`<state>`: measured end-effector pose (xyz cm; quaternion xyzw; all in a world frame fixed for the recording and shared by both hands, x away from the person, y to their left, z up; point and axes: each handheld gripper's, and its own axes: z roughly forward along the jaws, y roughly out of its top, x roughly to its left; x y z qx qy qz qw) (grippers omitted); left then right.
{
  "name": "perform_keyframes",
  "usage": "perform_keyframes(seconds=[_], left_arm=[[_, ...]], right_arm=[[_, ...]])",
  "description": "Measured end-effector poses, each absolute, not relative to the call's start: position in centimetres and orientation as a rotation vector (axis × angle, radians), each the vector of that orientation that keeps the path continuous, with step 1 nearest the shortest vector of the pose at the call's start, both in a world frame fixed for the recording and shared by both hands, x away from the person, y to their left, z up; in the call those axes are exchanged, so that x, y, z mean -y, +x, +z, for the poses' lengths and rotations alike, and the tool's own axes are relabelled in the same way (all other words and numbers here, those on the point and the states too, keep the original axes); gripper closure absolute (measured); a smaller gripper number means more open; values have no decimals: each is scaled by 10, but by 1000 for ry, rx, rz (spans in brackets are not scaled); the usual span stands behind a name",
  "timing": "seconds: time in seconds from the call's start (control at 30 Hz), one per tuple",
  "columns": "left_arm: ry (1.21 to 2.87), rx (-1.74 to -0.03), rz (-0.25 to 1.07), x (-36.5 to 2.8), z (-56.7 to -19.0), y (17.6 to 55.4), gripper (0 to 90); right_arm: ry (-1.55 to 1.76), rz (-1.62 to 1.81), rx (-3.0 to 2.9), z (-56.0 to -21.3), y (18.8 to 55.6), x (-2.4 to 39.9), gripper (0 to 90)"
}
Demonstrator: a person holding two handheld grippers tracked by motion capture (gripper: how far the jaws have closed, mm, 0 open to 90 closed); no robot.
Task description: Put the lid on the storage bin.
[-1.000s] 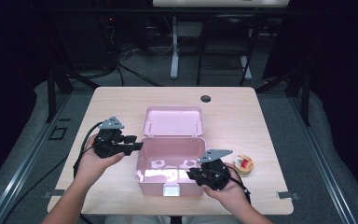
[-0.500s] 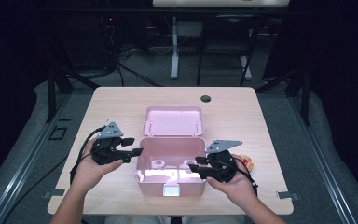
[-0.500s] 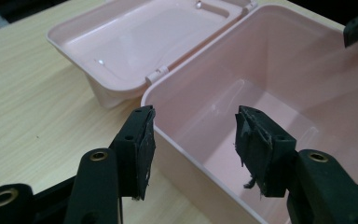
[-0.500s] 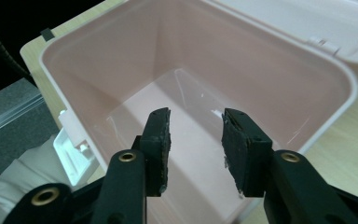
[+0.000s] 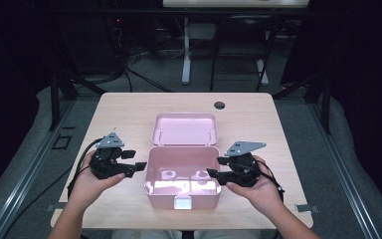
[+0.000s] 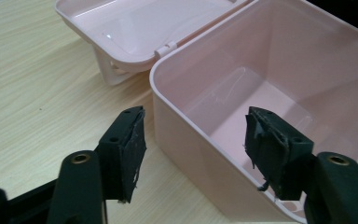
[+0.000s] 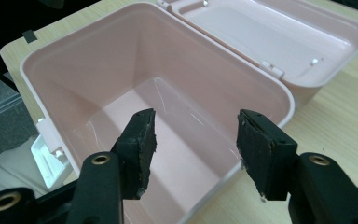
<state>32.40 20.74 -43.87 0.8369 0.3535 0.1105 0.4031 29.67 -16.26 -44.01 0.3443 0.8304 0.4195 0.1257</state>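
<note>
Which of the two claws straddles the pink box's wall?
The left claw: one pad outside the pink plastic box, the other inside. The right claw hangs above the rim.

One pink box [image 5: 181, 185], two grippers [image 5: 135, 162], one table [image 5: 124, 112].

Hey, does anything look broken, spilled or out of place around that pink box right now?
Nothing is spilled or askew. The pink box sits square on the table, empty, its lid folded flat behind it. One oddity: the black pads on the left gripper look frayed and torn at their edges.
</note>
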Motion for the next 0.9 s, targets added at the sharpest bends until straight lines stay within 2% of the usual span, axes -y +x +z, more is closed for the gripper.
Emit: perform_keyframes(seconds=[0.27, 0.53, 0.83, 0.9], left_arm=[[2100, -918, 250, -211, -439, 322, 317], [2049, -935, 219, -215, -437, 321, 238], [2096, -900, 228, -212, -437, 317, 245], [2107, -884, 234, -213, -437, 316, 323]], right_arm=[[1088, 1112, -2423, -438, 309, 175, 353], [1133, 1034, -2422, -438, 322, 187, 308], [1180, 948, -2425, -438, 336, 200, 296], [1190, 927, -2425, -439, 338, 202, 296]])
